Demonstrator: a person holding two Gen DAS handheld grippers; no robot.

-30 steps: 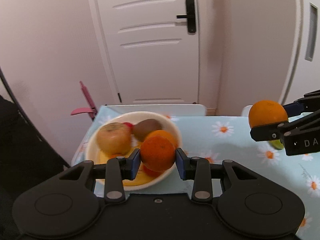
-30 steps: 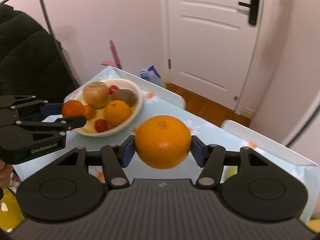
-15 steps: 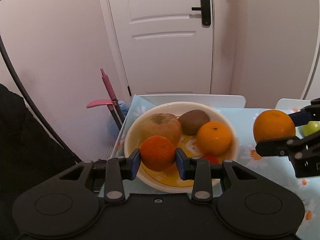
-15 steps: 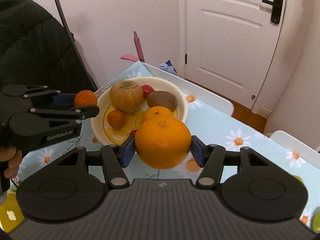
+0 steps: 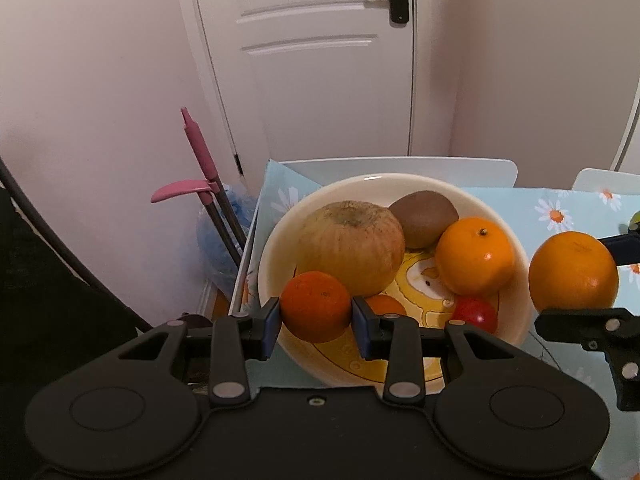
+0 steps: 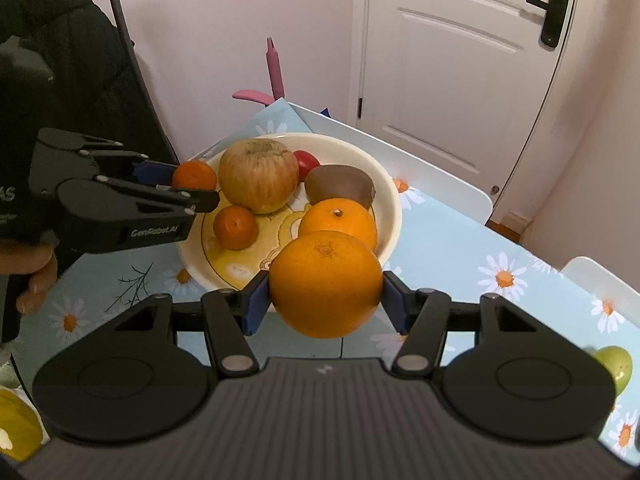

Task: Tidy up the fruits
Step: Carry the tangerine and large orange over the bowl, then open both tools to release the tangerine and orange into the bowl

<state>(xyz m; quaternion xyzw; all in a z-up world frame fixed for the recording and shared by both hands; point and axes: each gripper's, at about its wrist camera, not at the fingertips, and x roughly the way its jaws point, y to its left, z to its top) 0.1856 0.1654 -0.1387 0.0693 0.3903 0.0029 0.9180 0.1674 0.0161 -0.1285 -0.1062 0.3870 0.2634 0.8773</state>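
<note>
My left gripper (image 5: 316,322) is shut on a small mandarin (image 5: 315,306) and holds it over the near left rim of a cream bowl (image 5: 516,240). The bowl holds a large yellow-brown fruit (image 5: 350,248), a kiwi (image 5: 424,218), an orange (image 5: 474,256), a second small mandarin (image 6: 235,227) and a red fruit (image 5: 476,314). My right gripper (image 6: 325,300) is shut on a big orange (image 6: 325,284) just at the bowl's right rim (image 6: 394,200). The left gripper also shows in the right wrist view (image 6: 188,188).
The bowl stands near the far left corner of a table with a blue daisy cloth (image 6: 460,248). A green fruit (image 6: 616,362) lies on the cloth at the right. A pink-handled tool (image 5: 200,152) leans beyond the table's left edge. A white door (image 5: 320,60) is behind.
Both grippers have closed in on the bowl. The left one has swung left and now holds its mandarin over the bowl's left rim. The right one's orange has come to the right rim.
</note>
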